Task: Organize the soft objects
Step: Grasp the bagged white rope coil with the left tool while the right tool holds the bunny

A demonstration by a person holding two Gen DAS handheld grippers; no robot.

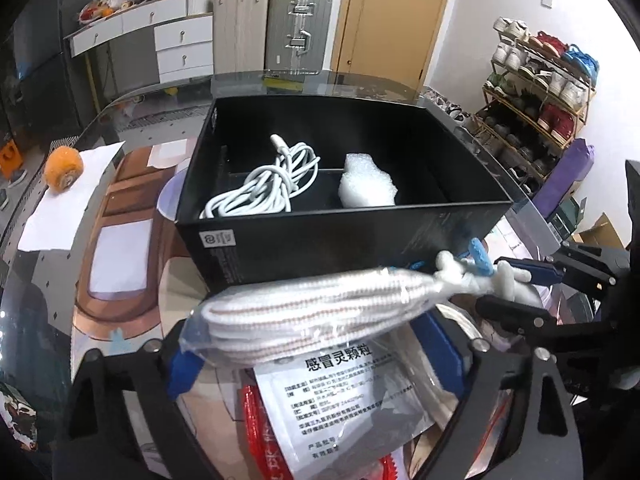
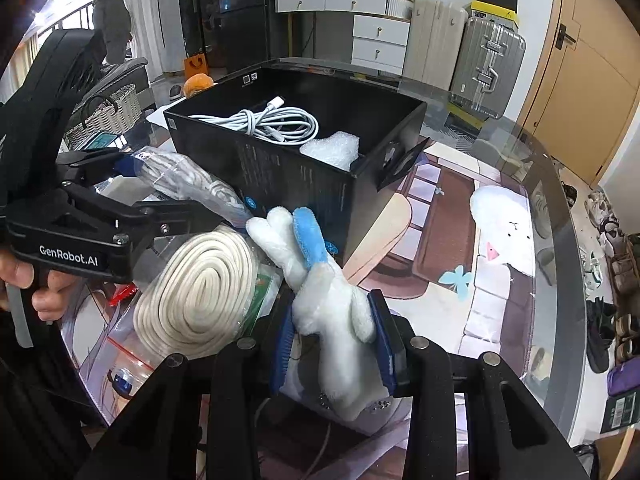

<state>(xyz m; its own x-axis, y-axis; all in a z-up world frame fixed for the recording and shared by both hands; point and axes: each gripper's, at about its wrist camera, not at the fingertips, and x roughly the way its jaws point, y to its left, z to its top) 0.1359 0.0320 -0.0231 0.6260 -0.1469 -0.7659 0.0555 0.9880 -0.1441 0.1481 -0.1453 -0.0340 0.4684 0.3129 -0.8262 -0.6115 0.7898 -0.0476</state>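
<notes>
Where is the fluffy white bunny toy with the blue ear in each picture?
Left wrist view: the bunny toy is at the right, its ears poking out of the right gripper.
Right wrist view: the bunny toy is low in the middle, squeezed between that gripper's blue pads.
Shared landmark: the black box just behind it.

Glass table (image 2: 520,152); black box (image 2: 304,184), paper sheet (image 1: 64,204)

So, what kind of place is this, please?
Most likely a lived-in home, perhaps a dining or entry area: a rack full of shoes, a silver suitcase beside a wooden door, and a white drawer cabinet behind the glass table.
</notes>
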